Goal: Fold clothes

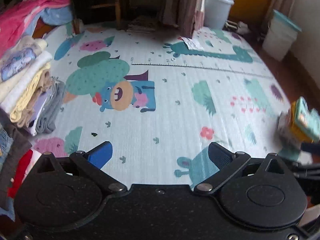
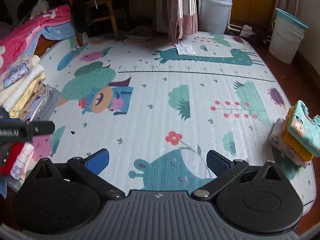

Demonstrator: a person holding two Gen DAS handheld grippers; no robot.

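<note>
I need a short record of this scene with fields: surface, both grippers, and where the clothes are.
surface: cartoon play mat, middle bare
left gripper: open, holds nothing
right gripper: open, holds nothing
folded pile: right edge of mat, teal shirt on top
clothes stack: left edge of mat
garment being folded: none

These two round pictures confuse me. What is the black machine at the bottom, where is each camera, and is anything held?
A person holds a two-finger gripper in each hand, with a camera on each looking along its fingers. One picture is from the left gripper, the other from the right gripper. Both are open and hold nothing. Below them lies a play mat with cartoon animals. On its left side sits a pile of clothes; on its right a small folded stack, teal shirt on top. The black bar at the left edge of the right view is part of the other gripper.
</note>
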